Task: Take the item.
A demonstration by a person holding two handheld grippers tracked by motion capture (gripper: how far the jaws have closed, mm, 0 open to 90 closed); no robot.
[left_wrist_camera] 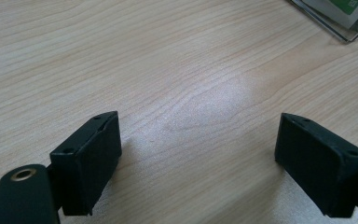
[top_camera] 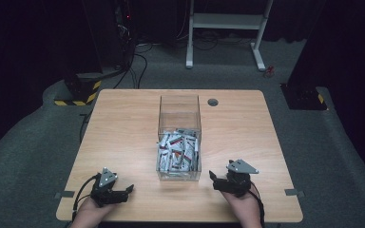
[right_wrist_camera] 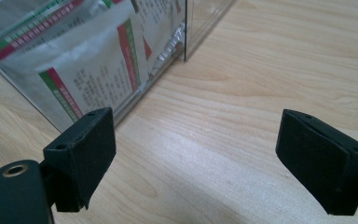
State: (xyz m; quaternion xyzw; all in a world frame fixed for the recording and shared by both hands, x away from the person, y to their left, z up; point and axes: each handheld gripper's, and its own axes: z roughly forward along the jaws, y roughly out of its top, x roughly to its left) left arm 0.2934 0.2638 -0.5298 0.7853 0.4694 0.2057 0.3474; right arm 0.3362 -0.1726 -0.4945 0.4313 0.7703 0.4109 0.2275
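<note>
The fingers of the left gripper are seen spread wide apart, with nothing held between them and bare wood of the tabletop beneath. The fingers of the right gripper are likewise spread wide and empty. In the high view, both grippers are held low at the tabletop's near edge, one in each hand: the left at about 7 o'clock from the tabletop's centre, the right at about 5 o'clock.

A clear box, open at the top, is placed between them at the tabletop's centre. Its long axis runs from 6 to 12 o'clock, straight away from the person. A pile of sachets, white and silver with red and green print, is heaped in its near half; too many overlap to be counted.

From the right fingers, the box's near corner lies close, toward 11 o'clock, with sachets pressed against the clear wall. From the left fingers, the box lies toward 1 o'clock and farther off. The right gripper is judged the nearer, so a reach into the box would likely be shorter from that side.

Counted: two grippers, one box, one tabletop.
</note>
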